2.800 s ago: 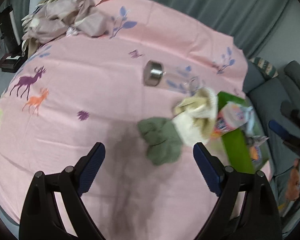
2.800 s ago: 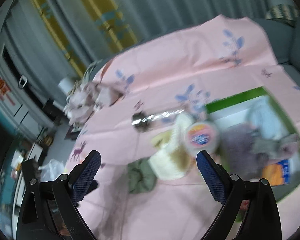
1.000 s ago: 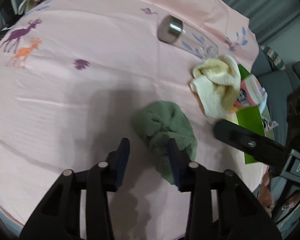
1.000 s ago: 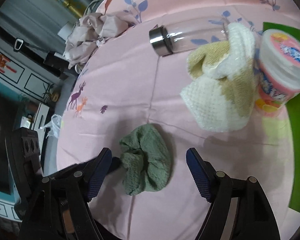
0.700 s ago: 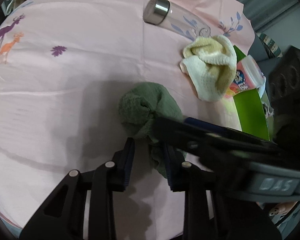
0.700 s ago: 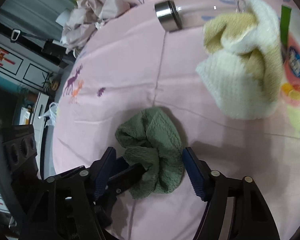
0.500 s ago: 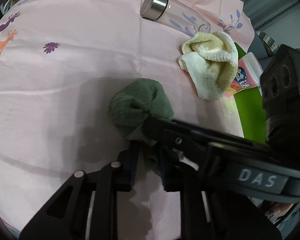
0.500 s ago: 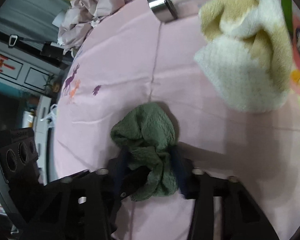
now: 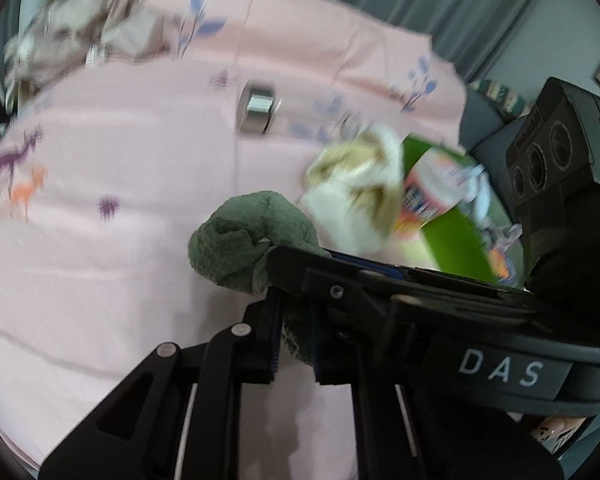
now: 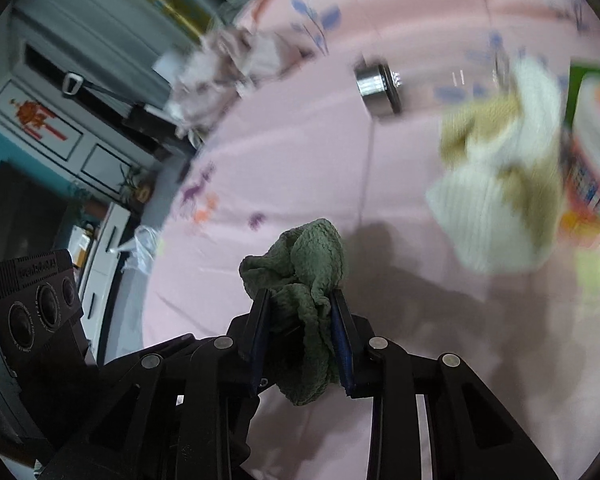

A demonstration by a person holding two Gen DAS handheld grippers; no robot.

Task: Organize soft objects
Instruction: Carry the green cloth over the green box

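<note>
Item: green cloth (image 10: 308, 276), a soft crumpled bundle, centre of both wrist views, lifted clear of the pink sheet (image 9: 120, 152), its shadow falling on the sheet to the right.

Right gripper (image 10: 300, 338): lower centre of its own view, blue-padded jaws closing, pads pressed against either side of the green cloth, which bulges above the tips and hangs below them.

Left gripper (image 9: 294, 344): lower centre of its own view, jaws drawn nearly together and clamped on a lower fold of the same green cloth (image 9: 252, 240). The right gripper's body crosses this view from the right, its finger lying over the cloth.

Cream and yellow cloth (image 10: 500, 184): bunched on the sheet, right of frame, blurred, well apart from the green one.

Pink tub (image 10: 596, 144): far right edge, touching the cream cloth, beside a green box (image 9: 452, 240).

Bottle (image 10: 380, 80): metal cap, lying on its side, upper centre.

Pale bundle of fabric (image 10: 220, 72): upper left, at the sheet's far edge.
</note>
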